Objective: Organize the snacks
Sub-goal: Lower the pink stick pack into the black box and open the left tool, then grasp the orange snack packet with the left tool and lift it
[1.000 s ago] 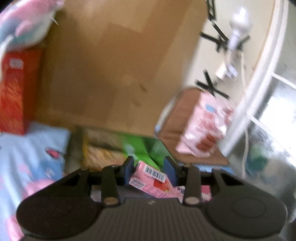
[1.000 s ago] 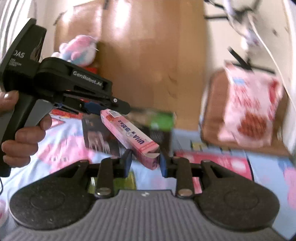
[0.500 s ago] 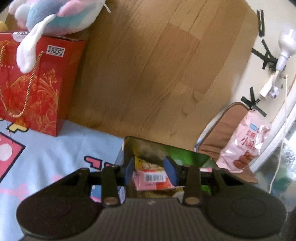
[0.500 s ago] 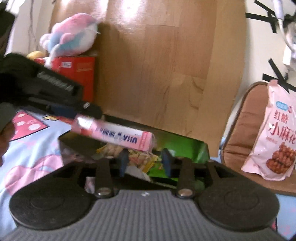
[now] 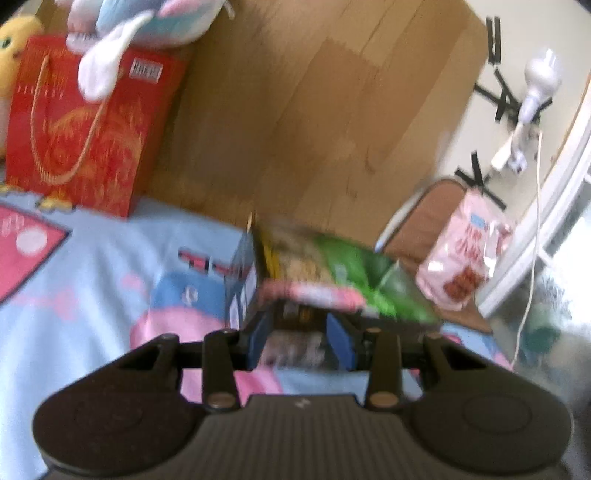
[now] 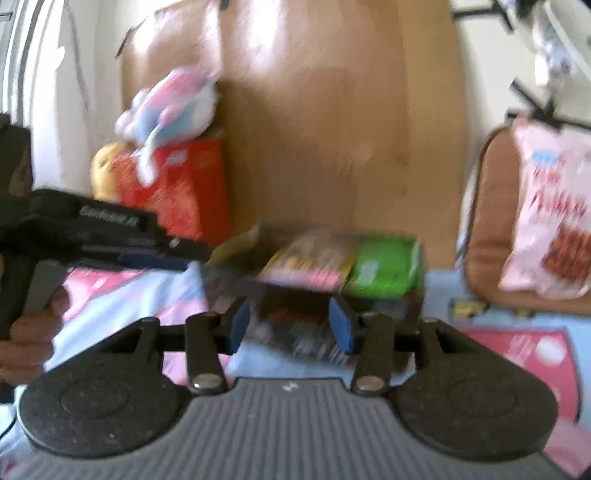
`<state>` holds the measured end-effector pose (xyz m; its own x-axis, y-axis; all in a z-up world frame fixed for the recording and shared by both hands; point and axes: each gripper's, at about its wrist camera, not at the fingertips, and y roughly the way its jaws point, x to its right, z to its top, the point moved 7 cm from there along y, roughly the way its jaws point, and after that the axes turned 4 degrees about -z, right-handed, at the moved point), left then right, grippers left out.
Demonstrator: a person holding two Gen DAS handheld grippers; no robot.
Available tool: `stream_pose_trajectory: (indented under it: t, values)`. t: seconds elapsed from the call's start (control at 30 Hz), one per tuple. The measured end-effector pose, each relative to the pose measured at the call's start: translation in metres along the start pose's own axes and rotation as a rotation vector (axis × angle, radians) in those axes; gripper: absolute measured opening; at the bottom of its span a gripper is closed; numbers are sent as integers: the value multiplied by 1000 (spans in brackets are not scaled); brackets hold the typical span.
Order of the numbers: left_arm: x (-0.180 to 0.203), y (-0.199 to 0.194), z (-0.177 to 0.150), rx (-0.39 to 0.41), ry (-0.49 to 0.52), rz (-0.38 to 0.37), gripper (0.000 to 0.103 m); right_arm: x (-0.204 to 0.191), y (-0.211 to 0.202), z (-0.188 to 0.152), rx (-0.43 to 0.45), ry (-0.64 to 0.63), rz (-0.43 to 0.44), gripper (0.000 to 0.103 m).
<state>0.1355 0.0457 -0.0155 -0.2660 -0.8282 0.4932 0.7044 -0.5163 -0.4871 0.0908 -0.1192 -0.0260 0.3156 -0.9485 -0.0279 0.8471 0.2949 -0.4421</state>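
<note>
A dark box (image 5: 240, 291) of snacks stands on the blue and pink cloth; it also shows in the right wrist view (image 6: 415, 295). A pink snack box (image 5: 310, 293) lies on top of the packets in it, next to a green packet (image 5: 354, 266). It also shows in the right wrist view (image 6: 303, 275), blurred. My left gripper (image 5: 299, 341) is open and empty just short of the box. My right gripper (image 6: 291, 325) is open and empty in front of the box. The left gripper (image 6: 162, 254) shows at the left of the right wrist view.
A red gift bag (image 5: 85, 136) with plush toys (image 5: 147, 22) on it stands at the back left. A wooden board (image 5: 314, 118) leans behind the box. A pink snack bag (image 6: 550, 214) rests on a brown cushion (image 6: 484, 236) at the right.
The left gripper has let go of the pink snack box, which now lies in the dark box. Both grippers have drawn back from the box.
</note>
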Motion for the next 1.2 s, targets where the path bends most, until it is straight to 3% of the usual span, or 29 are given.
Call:
stream_pose_trajectory:
  t: [0.17,0.3,0.4,0.47,0.57,0.67,0.77,0.83,1.0,1.1,1.2]
  values:
    - [-3,10,-28,-96,-21,-5,36,-19,18,-42,-119,-169,-58,49]
    - [0,9,-39,-132,1,-21,36,21,16,-41,-127,-92,-243,50]
    - [-2,10,-46,-169,-22,-46,36,47,-3,-37,-135,107,-167,51]
    - [-4,11,-52,-187,-40,-58,36,44,-18,-37,-133,160,-94,51]
    - [-6,11,-57,-206,-65,-75,36,23,-29,-42,-149,155,27,51]
    - [-4,12,-63,-225,-69,-78,36,-7,-30,-58,-195,72,80,51]
    - [4,14,-69,-240,-67,-85,34,-28,-16,-65,-197,-87,14,51]
    - [13,16,-76,-280,-82,-136,28,-36,-10,-64,-187,-139,-10,51]
    - [26,21,-83,-296,-95,-179,28,-26,-2,-60,-177,-48,7,51]
    - [29,30,-85,-299,-92,-175,18,-29,-3,-62,-156,-57,-3,51]
    - [33,29,-84,-289,-90,-197,15,-26,-8,-64,-143,-42,-5,52]
